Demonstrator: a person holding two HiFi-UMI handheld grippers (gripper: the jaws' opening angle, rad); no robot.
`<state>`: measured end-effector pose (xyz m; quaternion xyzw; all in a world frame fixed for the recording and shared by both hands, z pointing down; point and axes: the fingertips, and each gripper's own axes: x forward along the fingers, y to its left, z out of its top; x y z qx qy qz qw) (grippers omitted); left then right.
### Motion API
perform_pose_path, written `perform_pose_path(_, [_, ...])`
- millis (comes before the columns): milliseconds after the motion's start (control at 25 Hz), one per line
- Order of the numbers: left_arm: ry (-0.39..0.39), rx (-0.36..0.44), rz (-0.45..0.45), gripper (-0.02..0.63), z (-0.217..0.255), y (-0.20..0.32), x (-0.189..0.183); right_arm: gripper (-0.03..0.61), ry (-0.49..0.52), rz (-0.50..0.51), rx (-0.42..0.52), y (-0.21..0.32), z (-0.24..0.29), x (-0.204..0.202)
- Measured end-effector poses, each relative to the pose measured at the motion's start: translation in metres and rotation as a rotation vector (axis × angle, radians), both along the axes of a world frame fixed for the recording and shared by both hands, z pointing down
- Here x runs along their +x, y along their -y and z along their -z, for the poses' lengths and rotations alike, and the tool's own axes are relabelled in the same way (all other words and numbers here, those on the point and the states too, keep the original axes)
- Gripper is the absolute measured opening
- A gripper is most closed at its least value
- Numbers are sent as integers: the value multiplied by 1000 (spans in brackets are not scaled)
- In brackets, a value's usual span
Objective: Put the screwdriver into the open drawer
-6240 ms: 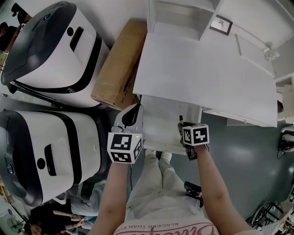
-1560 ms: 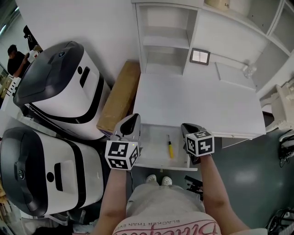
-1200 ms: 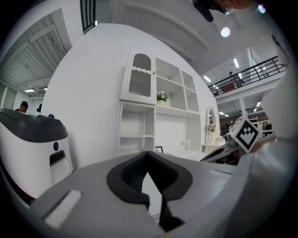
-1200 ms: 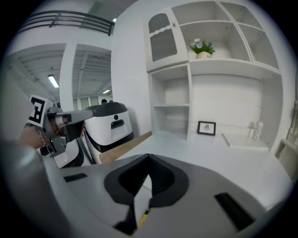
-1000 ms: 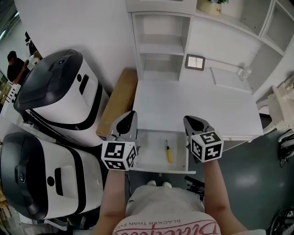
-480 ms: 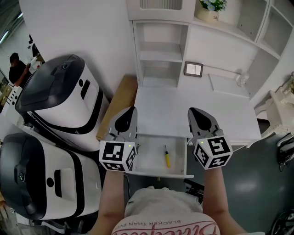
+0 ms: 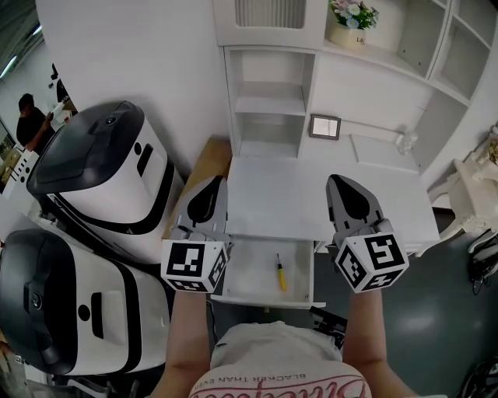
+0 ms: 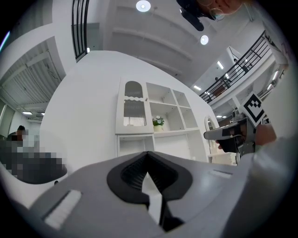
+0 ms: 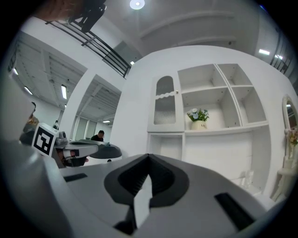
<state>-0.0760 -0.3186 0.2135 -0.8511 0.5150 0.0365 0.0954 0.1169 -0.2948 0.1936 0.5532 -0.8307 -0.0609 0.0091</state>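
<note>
The yellow-handled screwdriver lies inside the open white drawer, which is pulled out from under the white desk. Both grippers hover above the desk, apart from the screwdriver. My left gripper is over the desk's left edge, jaws shut and empty. My right gripper is over the right half, also shut with nothing in it. In the left gripper view the shut gripper points level at the shelf unit. The right gripper view shows the same of its gripper.
Two large white-and-black machines stand to the left, with a cardboard box between them and the desk. A shelf unit with a picture frame and a flower pot rises behind the desk. A person stands far left.
Both grippers have risen from the drawer's sides to above the desk, still shut. The screwdriver stays lying in the drawer.
</note>
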Motion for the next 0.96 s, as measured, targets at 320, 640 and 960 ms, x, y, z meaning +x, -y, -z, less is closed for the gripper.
perform_pose_path(320, [-15, 44, 6, 8, 21, -1, -2, 6, -25, -3, 26, -2, 8, -2])
perform_pose_path(640, [-23, 65, -4, 8, 30, -1, -1, 6, -44, -19, 49, -6, 14, -1])
perform_pose_path(960, [-28, 68, -17, 9, 32, -3, 1, 6, -45, -28, 63, -10, 14, 1])
